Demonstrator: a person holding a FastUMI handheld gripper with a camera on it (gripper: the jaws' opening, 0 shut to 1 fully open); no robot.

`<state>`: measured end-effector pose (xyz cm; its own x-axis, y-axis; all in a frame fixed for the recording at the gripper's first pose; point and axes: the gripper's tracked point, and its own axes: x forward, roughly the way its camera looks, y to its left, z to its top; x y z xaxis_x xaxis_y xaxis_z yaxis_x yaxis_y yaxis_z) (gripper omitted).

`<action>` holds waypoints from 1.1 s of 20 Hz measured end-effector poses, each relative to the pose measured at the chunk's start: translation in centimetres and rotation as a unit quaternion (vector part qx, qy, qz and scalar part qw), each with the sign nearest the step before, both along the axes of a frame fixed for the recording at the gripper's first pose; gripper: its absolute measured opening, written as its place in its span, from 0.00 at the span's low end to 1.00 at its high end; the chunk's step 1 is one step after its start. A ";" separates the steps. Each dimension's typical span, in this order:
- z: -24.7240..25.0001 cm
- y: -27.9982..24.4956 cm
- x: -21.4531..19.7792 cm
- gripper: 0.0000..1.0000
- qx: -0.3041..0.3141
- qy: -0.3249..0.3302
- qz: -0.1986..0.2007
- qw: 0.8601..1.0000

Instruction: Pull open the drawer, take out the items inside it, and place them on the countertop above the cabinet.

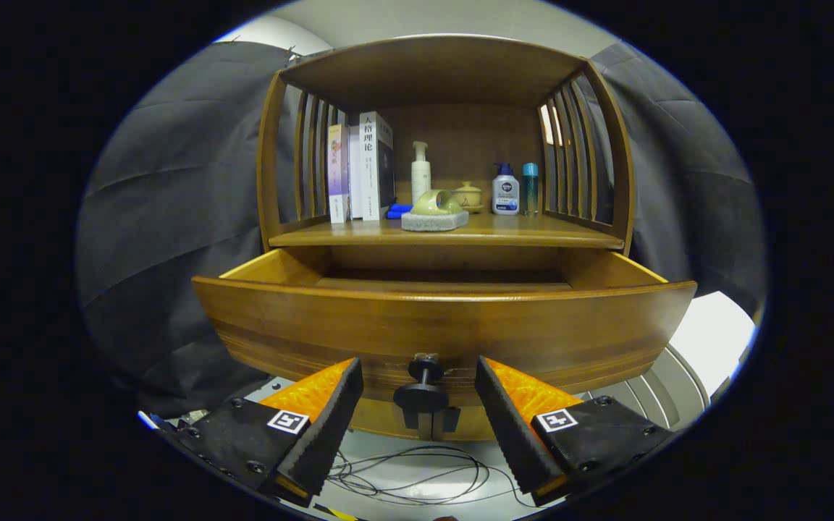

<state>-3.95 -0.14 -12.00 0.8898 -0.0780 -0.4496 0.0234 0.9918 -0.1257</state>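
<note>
A wooden cabinet's drawer (pixel 446 322) stands pulled out toward me, its curved front just ahead of my fingers. Its dark round knob (pixel 423 391) sits in the gap between the fingertips, untouched. My gripper (pixel 417 383) is open, a finger on each side of the knob. The drawer's inside is hidden behind its front panel. Above it is the countertop shelf (pixel 533 230), where a pale green cup (pixel 434 203) lies on its side on a grey pad (pixel 434 221).
On the shelf stand books (pixel 359 170) at the left, a white pump bottle (pixel 420 174), a small lidded pot (pixel 468 195), a white-and-blue bottle (pixel 505 189) and a teal bottle (pixel 530 188). Slatted side walls close the shelf. Loose cables (pixel 417 477) lie below.
</note>
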 end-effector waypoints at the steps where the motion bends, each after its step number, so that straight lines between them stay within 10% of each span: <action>1: 0.0 0.0 0.2 0.98 0.001 0.000 0.000 1.000; 22: 0.8 -1.6 6.8 0.96 -0.014 -0.048 -0.057 0.997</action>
